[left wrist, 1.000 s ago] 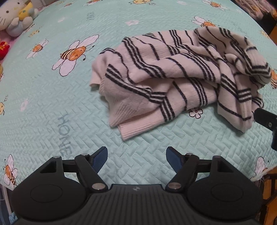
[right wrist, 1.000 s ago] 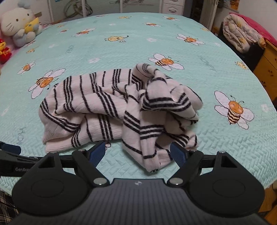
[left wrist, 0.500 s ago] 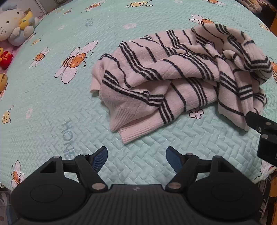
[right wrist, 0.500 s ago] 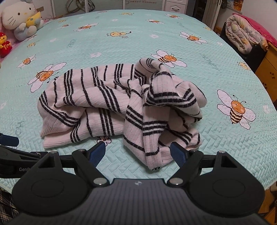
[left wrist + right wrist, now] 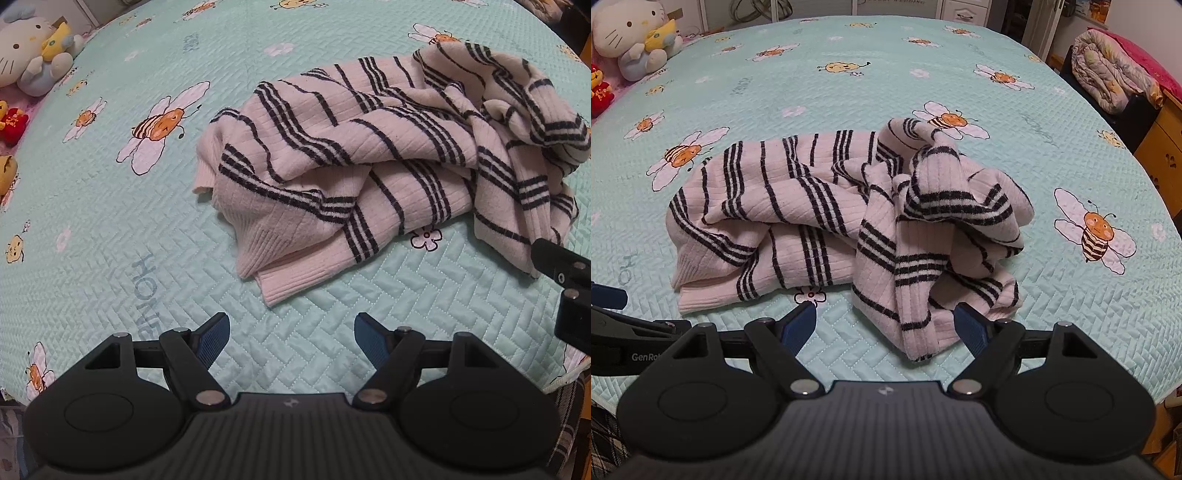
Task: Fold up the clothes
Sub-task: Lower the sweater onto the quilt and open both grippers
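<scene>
Mint-green quilted bedspread point(image 5: 110, 229) with cartoon bees fills the left wrist view, a plush toy point(image 5: 33, 55) up in the far corner. On it lies the striped sweater point(image 5: 369, 155), pale pink with dark bands, bunched in a loose heap and not folded. The left gripper point(image 5: 291, 341) hovers short of the ribbed hem, jaws spread wide, nothing between them. At the right edge a black piece of the other tool pokes in, close to a dangling sleeve.

Over to the right wrist view: same bedspread point(image 5: 849, 92), same sweater point(image 5: 849, 221), and now the tangle shows, a sleeve or side panel twisted up over the body. The right gripper point(image 5: 884, 326) is open too, empty, with a cuff-like end lying just ahead of its fingers.

Risk from here: a pinch on that heap could catch two layers at once and drag the whole bundle instead of spreading it. Hard to say which edge is sleeve and which is hem, probably a cuff nearest; the neckline is buried, and the far side is hidden.
</scene>
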The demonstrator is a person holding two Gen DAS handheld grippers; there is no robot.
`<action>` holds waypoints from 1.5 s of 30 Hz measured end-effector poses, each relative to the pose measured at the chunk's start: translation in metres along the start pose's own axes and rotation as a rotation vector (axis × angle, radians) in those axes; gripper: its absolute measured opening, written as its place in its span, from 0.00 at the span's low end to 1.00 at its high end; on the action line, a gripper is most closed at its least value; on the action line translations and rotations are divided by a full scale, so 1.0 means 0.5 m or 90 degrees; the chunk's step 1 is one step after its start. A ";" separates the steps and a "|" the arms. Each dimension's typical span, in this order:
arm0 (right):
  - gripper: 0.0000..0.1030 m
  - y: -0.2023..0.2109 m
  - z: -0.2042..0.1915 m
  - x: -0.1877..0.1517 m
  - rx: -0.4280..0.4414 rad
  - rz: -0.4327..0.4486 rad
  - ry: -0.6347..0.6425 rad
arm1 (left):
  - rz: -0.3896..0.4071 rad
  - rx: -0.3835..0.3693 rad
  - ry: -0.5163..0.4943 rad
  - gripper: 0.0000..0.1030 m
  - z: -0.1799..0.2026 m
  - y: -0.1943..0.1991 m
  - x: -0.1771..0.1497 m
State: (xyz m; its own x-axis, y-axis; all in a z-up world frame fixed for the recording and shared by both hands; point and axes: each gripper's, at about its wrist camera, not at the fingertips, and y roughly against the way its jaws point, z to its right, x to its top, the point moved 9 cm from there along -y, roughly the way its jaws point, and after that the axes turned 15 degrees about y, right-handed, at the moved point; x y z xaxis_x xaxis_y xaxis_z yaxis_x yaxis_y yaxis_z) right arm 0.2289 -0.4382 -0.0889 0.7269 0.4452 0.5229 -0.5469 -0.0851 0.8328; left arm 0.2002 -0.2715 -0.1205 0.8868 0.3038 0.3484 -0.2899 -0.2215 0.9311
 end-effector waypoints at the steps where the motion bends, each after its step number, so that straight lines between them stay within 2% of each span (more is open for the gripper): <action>1: 0.79 -0.001 0.000 0.000 0.001 -0.001 -0.001 | 0.000 0.000 -0.001 0.76 -0.001 0.000 0.000; 5: 0.79 -0.002 0.000 -0.001 0.005 0.000 -0.003 | -0.001 0.001 -0.005 0.76 -0.004 -0.002 0.000; 13: 0.79 -0.007 -0.001 -0.004 0.009 -0.005 -0.004 | -0.039 -0.011 -0.012 0.76 0.007 -0.021 -0.014; 26: 0.79 -0.024 0.000 -0.014 0.023 -0.012 -0.013 | -0.052 0.003 -0.023 0.76 0.008 -0.042 -0.018; 43: 0.79 -0.049 0.013 -0.025 0.057 0.002 -0.046 | -0.013 0.032 -0.045 0.76 0.030 -0.050 -0.006; 45: 0.79 -0.043 0.017 -0.025 0.065 0.023 -0.048 | 0.001 0.029 -0.051 0.76 0.034 -0.046 -0.004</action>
State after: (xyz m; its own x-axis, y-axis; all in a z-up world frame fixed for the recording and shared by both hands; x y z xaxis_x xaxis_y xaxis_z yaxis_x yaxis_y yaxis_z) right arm 0.2354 -0.4494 -0.1118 0.7385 0.3718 0.5625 -0.5316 -0.1920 0.8249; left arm 0.2111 -0.2826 -0.1445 0.9128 0.2290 0.3382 -0.2759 -0.2648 0.9240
